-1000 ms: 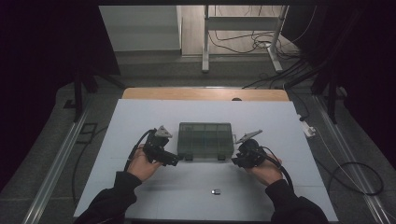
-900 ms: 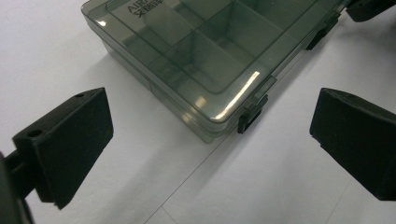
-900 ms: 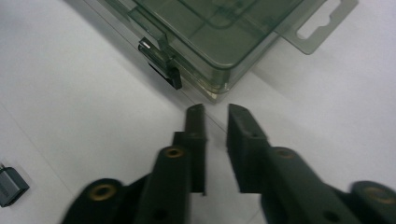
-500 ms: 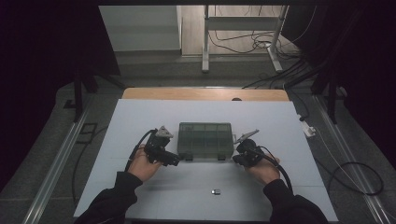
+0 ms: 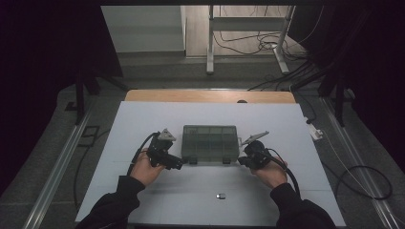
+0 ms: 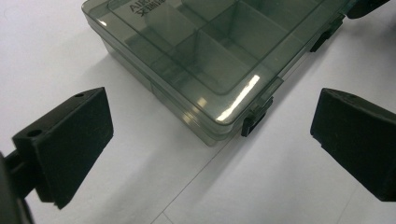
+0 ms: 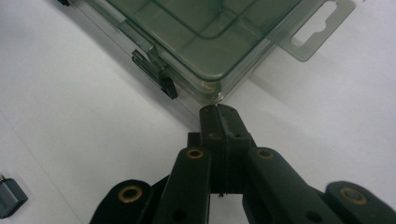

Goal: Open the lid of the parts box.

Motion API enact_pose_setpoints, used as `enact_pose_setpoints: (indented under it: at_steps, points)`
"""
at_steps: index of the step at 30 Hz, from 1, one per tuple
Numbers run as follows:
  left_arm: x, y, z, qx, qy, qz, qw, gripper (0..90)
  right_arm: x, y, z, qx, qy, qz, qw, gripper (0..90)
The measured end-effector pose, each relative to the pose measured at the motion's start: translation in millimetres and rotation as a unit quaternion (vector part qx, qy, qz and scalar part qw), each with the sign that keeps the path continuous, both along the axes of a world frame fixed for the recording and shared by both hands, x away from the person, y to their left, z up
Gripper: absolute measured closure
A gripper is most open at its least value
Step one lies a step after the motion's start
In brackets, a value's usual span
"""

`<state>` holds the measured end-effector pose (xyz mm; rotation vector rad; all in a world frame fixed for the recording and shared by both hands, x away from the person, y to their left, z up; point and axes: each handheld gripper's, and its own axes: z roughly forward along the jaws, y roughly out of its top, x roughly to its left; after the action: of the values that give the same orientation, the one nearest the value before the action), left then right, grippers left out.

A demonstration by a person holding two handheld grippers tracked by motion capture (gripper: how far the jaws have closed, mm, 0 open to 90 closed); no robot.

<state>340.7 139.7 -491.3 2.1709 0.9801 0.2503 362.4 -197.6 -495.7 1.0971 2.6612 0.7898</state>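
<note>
A smoky clear compartment box (image 5: 210, 142) lies shut in the middle of the white table (image 5: 143, 119). My left gripper (image 5: 177, 164) is at its near left corner, and in the left gripper view the gripper (image 6: 212, 114) stands open, its jaws wide on either side of the box's corner (image 6: 210, 60) and a black latch (image 6: 254, 122) without touching them. My right gripper (image 5: 241, 161) is at the near right corner. In the right gripper view it (image 7: 218, 112) is shut on nothing, its tips right at the box's corner (image 7: 205, 37), next to a latch (image 7: 154, 63).
A small grey piece (image 5: 220, 195) lies on the table near the front edge, between my forearms, and it is also at the lower left of the right gripper view (image 7: 9, 196). The box's hang tab (image 7: 317, 28) sticks out from its right end. A wooden strip (image 5: 210, 96) borders the far edge.
The right gripper's jaws look drawn together compared with a second ago. Both hands and the box have kept their places.
</note>
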Motion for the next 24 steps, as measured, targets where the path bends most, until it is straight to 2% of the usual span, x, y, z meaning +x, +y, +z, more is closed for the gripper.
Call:
enact_pose_setpoints:
  at_steps: [9, 18, 24]
  points:
    - [-0.6, 0.9, 1.0, 0.003, 0.010, -0.006, 0.9999, 0.9, -1.2, -6.9, 8.1, 0.011, -0.013, -0.008, 0.9998, 88.6]
    - [-0.8, 2.9, 1.4, 0.003, 0.012, -0.014, 0.9998, 0.8, -1.8, -7.3, 9.3, 0.034, -0.010, -0.006, 0.9994, 88.6]
    - [-0.5, 5.0, 1.8, 0.001, 0.014, -0.018, 0.9998, 0.6, -4.5, -8.0, 14.5, 0.048, -0.026, -0.008, 0.9985, 88.7]
